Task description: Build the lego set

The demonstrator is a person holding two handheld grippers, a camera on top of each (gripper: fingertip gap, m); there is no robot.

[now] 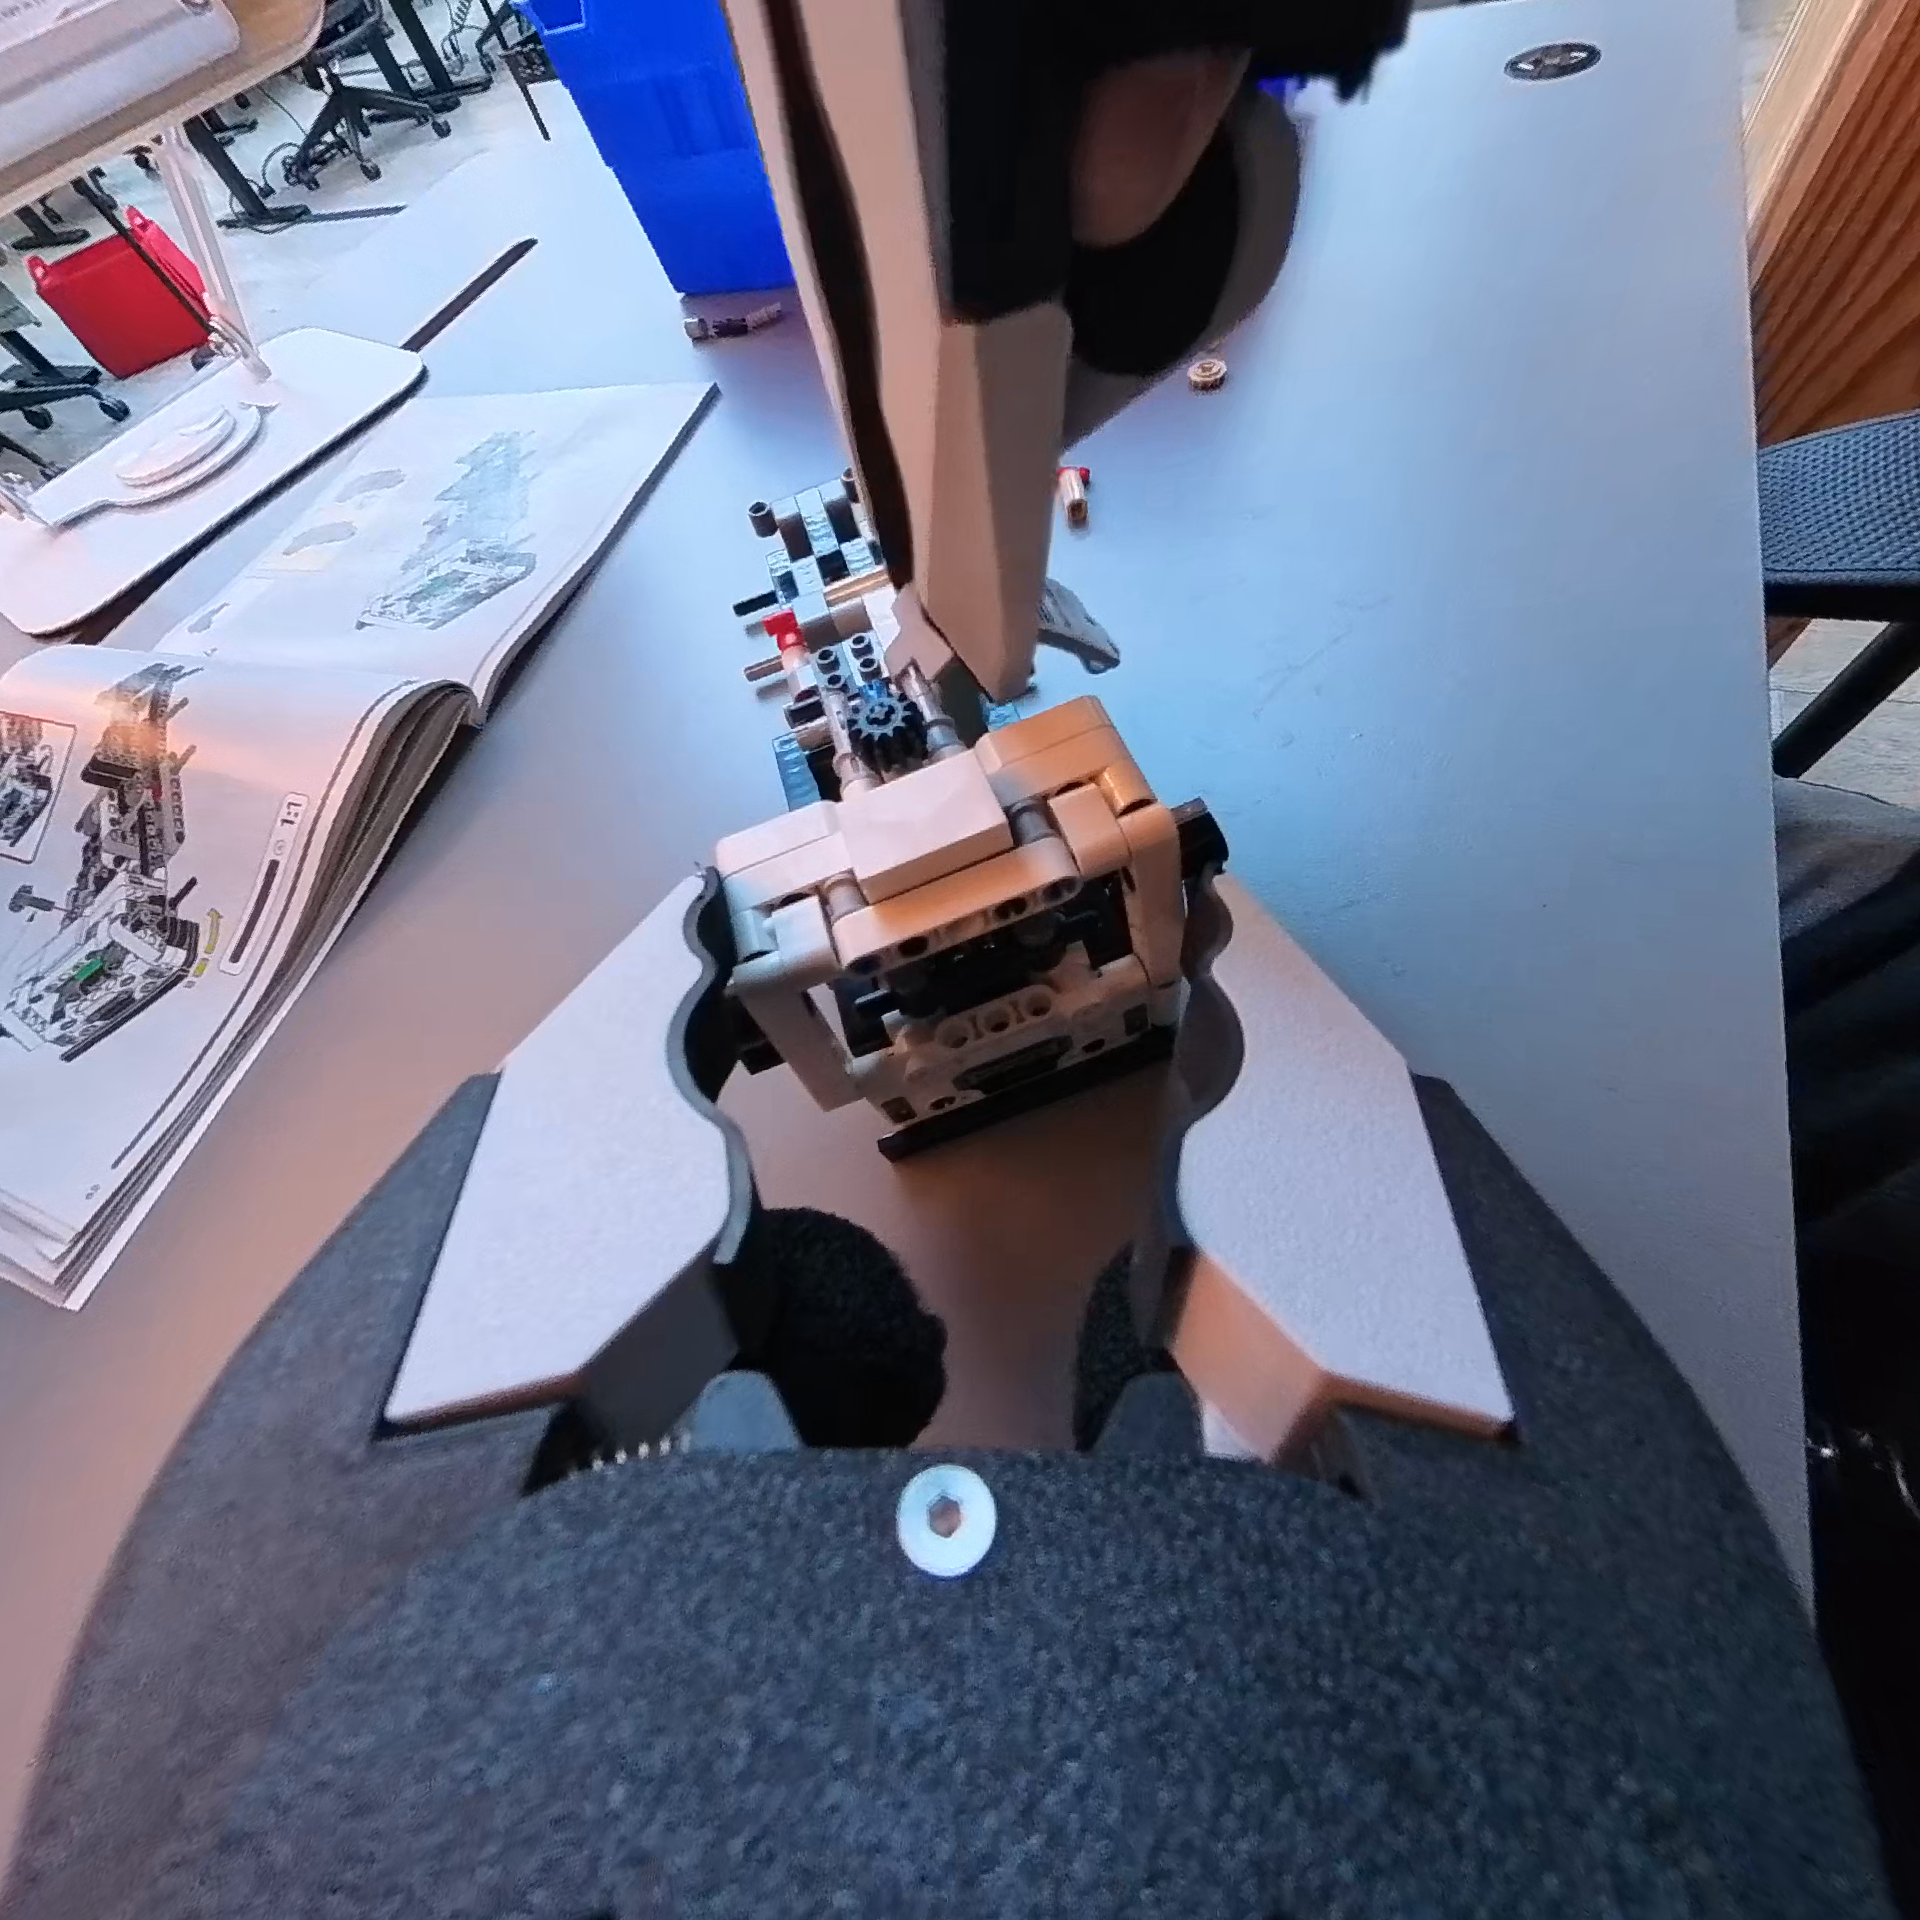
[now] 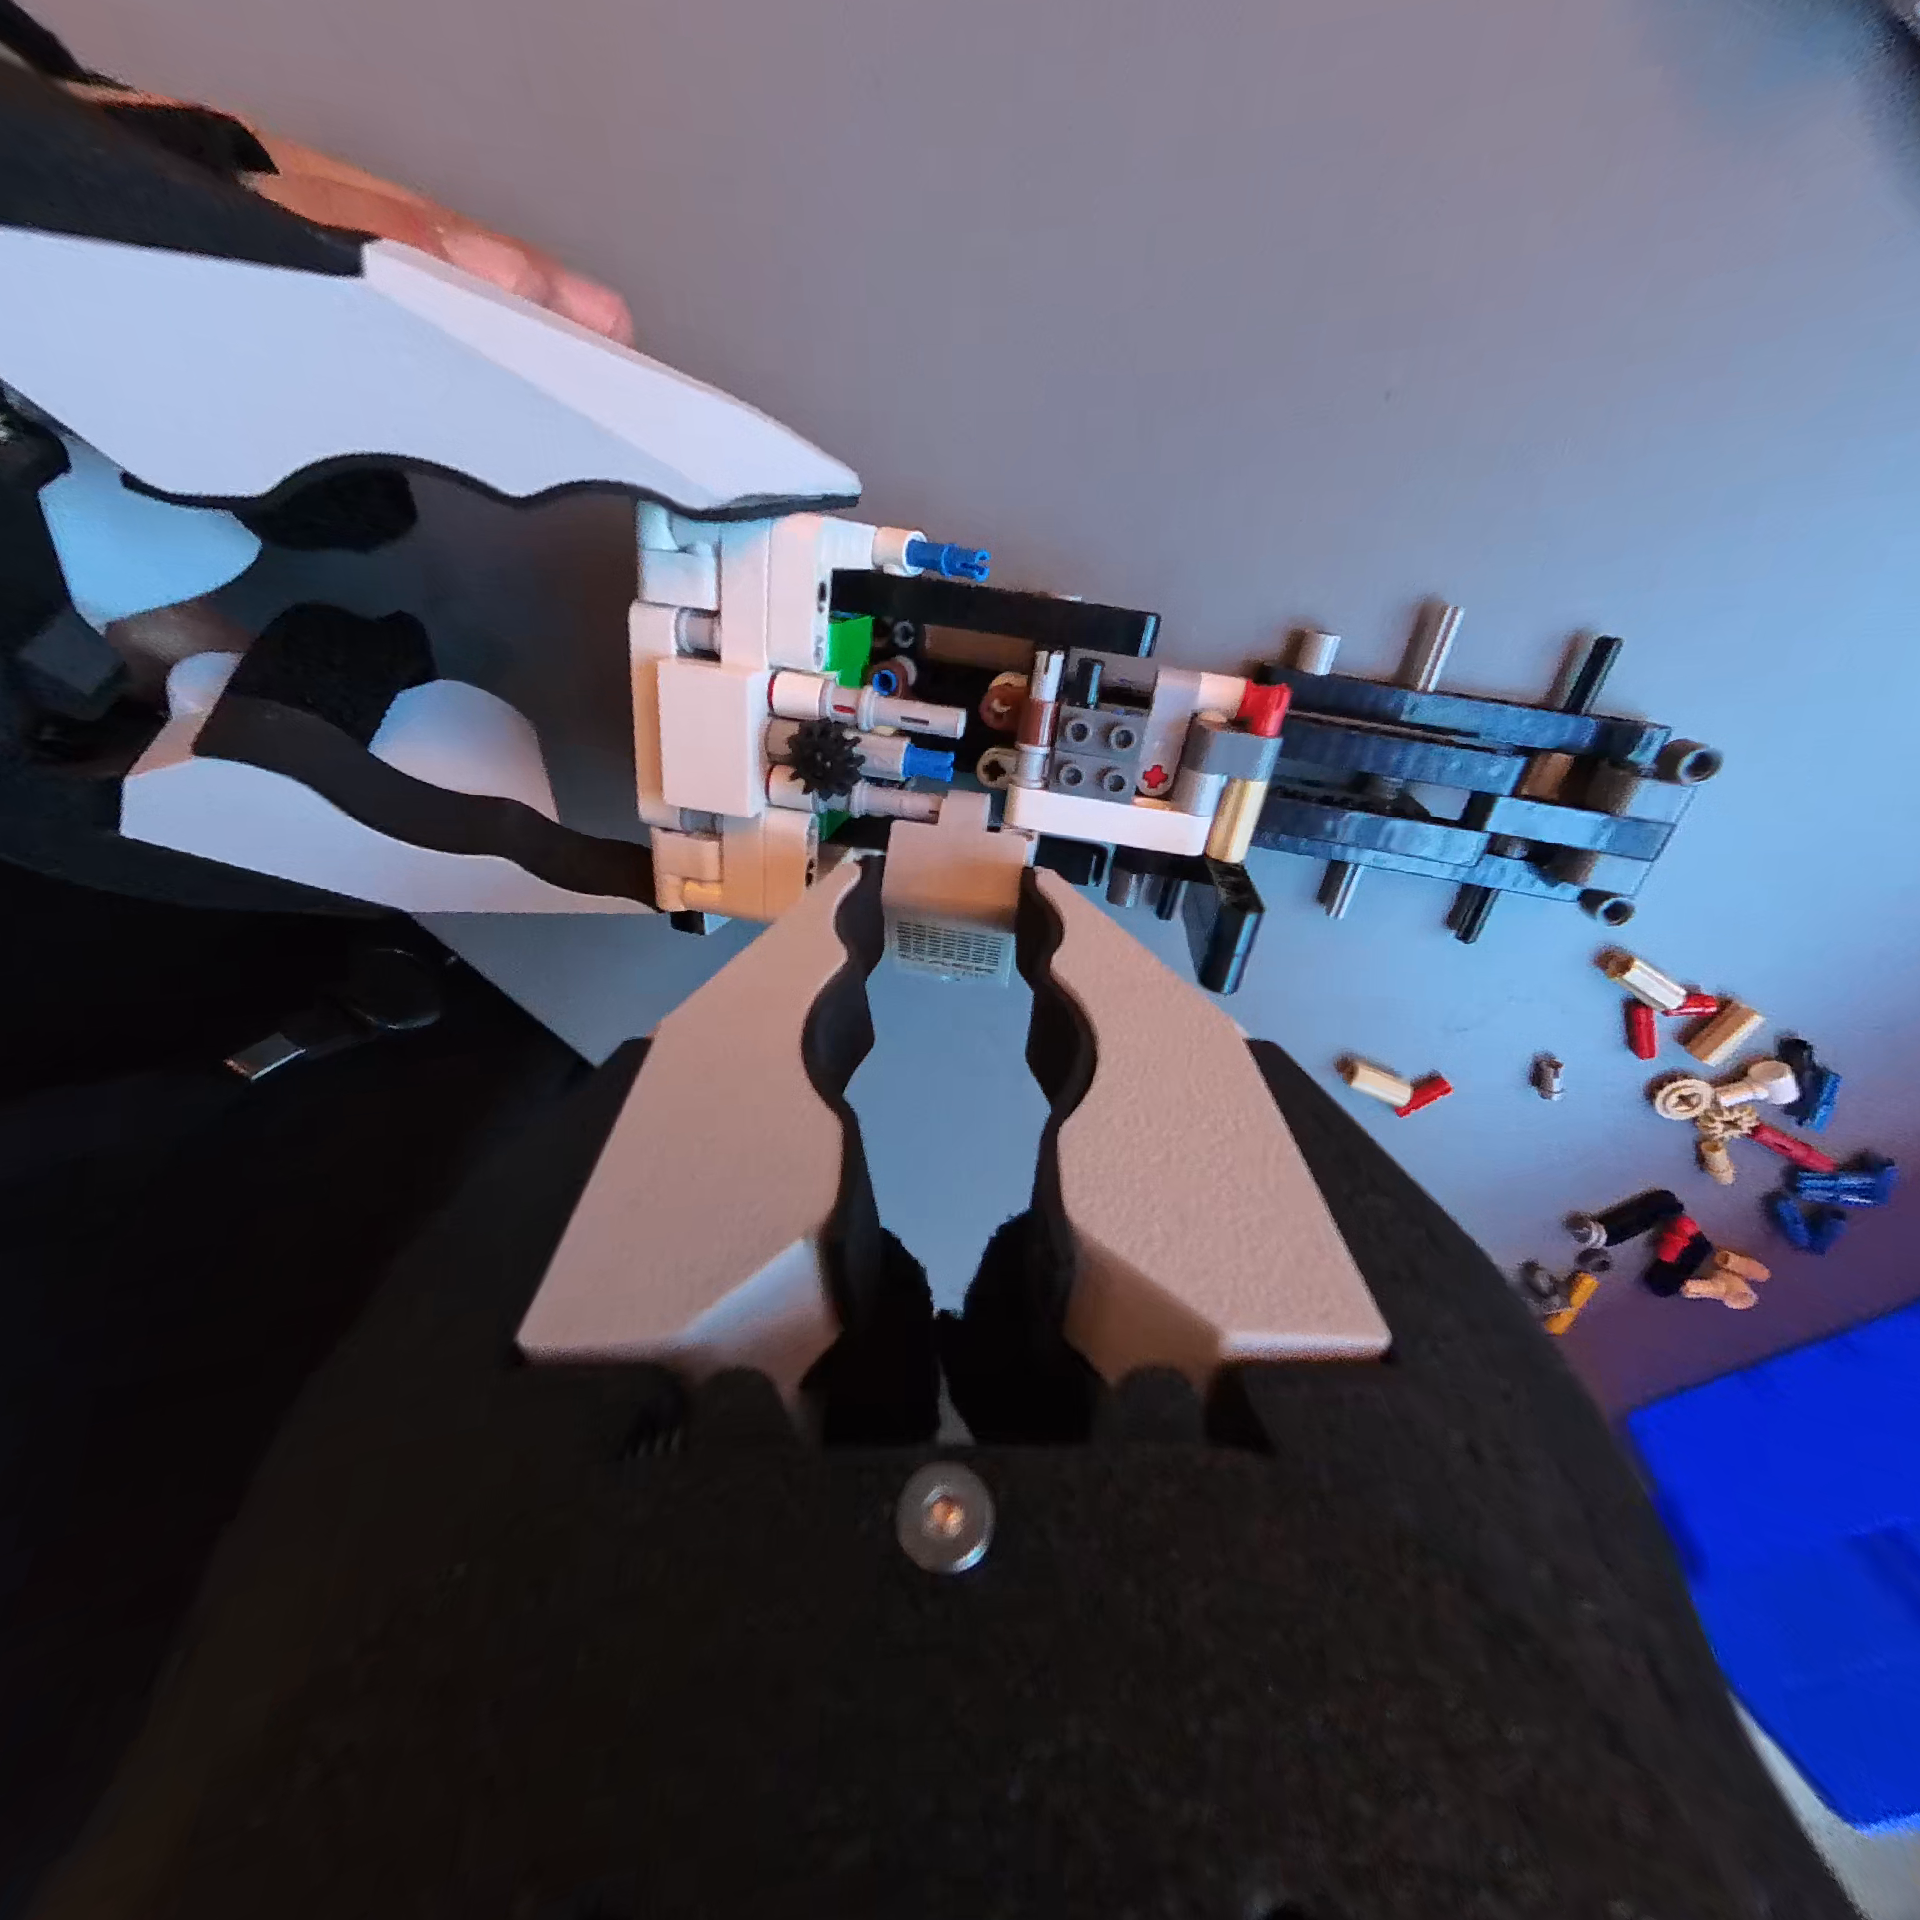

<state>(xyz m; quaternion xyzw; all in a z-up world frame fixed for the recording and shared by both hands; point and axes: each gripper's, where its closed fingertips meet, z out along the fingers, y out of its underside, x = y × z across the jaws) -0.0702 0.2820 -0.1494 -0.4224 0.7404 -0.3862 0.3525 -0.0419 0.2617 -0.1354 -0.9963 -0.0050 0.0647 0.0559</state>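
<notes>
Left gripper: clamps white end block of the Technic model. Right gripper: pinches white panel piece; advised to press squarely beside black gear.

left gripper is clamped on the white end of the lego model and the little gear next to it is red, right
Not quite: the gear is black, not red, as the right wrist view shows. The rest holds: the left gripper is shut on the white end of the lego model.
</notes>
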